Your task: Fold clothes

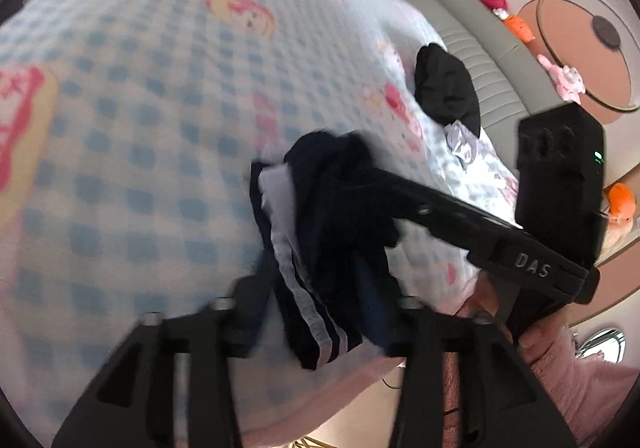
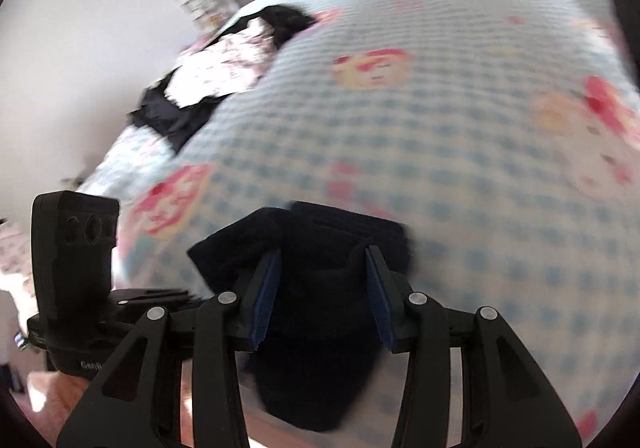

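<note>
Left wrist view: the left gripper (image 1: pixel 320 248) is clenched on a bunched navy garment with white side stripes (image 1: pixel 316 232), lifted above the blue-checked cartoon-print bedspread (image 1: pixel 140 107); the right gripper (image 1: pixel 360 167) reaches in from the right (its grip unclear here).

Right wrist view: the right gripper (image 2: pixel 320 268) grasps dark cloth between its blue pads (image 2: pixel 266 288). Advisably, draw both grippers apart to tension the fabric before laying it flat.

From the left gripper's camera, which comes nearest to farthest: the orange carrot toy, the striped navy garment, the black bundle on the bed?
1. Striped navy garment, hanging between the left gripper jaws.
2. Black bundle, up right on the checked bedspread.
3. Orange carrot toy, beyond the bed, upper right.
</note>
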Available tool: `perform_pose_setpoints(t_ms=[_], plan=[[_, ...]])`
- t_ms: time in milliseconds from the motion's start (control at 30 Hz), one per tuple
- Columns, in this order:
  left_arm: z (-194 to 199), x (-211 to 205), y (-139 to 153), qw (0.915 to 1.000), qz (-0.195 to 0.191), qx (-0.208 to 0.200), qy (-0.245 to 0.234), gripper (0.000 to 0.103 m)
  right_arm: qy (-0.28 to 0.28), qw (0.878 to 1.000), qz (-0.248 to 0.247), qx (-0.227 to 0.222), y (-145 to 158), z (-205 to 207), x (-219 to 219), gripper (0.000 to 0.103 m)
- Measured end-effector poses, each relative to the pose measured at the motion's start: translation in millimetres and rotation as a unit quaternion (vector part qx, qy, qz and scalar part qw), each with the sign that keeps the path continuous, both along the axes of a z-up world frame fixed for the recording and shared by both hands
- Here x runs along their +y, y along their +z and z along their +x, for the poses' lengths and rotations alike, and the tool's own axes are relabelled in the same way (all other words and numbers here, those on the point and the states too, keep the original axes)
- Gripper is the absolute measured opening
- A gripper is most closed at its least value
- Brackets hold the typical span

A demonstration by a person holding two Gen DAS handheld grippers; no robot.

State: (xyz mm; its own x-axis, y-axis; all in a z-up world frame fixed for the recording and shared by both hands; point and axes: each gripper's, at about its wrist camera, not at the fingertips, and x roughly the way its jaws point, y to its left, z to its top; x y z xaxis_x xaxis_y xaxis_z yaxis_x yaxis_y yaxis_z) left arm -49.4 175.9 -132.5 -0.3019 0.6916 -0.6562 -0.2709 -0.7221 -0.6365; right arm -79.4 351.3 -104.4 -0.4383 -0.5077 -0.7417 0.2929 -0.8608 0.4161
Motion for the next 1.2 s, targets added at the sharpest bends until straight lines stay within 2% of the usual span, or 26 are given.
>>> perform_pose_setpoints(t_ms=[100, 167, 233, 333, 400, 500, 600, 700, 800, 867, 933, 1033, 1200], plan=[[4, -6, 9, 0.9997, 0.013, 0.017, -0.008, 0.048, 0.008, 1.0, -0.019, -0.016, -4, -2, -8, 0.045], [5, -5, 13, 0.9996, 0.003, 0.029, -0.004, 0.048, -0.003, 0.999, -0.025, -0.024, -8, -3, -7, 0.045], [2, -1, 7, 0.9995, -0.019, 0.025, 0.009, 0.048, -0.019, 0.998, -0.045, -0.033, -10, -2, 1, 0.045], [-6, -1, -6, 0.9959, -0.078, 0.007, 0.045, 0.047, -0.044, 0.994, -0.084, -0.046, -8, 6, 20, 0.045], [-11, -9, -13, 0.993, -0.096, -0.008, 0.068, 0.046, -0.067, 0.994, -0.083, -0.038, -3, 14, 32, 0.045], [-8, -26, -4, 0.9921, -0.086, 0.009, 0.092, 0.044, -0.094, 0.994, -0.056, -0.023, 2, 26, 47, 0.045], [-6, -38, 1, 0.9949, -0.032, 0.006, 0.095, 0.044, -0.086, 0.995, -0.033, -0.032, -6, 34, 48, 0.045], [-3, -35, 6, 0.9973, 0.003, 0.012, 0.072, 0.044, -0.087, 0.996, -0.008, -0.028, -11, 46, 42, 0.045], [2, -25, 13, 0.9992, 0.014, 0.023, 0.029, 0.046, -0.089, 0.994, -0.052, -0.036, -14, 54, 44, 0.045], [8, -13, 17, 0.9993, 0.0, 0.035, -0.009, 0.046, -0.074, 0.994, -0.064, -0.046, -16, 51, 40, 0.045], [13, 3, 19, 0.9983, -0.023, 0.044, -0.032, 0.046, -0.064, 0.996, -0.051, -0.042, -12, 41, 34, 0.045], [13, 15, 18, 0.9971, -0.046, 0.048, -0.038, 0.047, -0.046, 0.996, -0.07, -0.039, -4, 20, 27, 0.045], [1, 34, 13, 0.9931, -0.091, 0.06, -0.044, 0.047, -0.025, 0.995, -0.083, -0.041, 5, -10, 10, 0.053]])
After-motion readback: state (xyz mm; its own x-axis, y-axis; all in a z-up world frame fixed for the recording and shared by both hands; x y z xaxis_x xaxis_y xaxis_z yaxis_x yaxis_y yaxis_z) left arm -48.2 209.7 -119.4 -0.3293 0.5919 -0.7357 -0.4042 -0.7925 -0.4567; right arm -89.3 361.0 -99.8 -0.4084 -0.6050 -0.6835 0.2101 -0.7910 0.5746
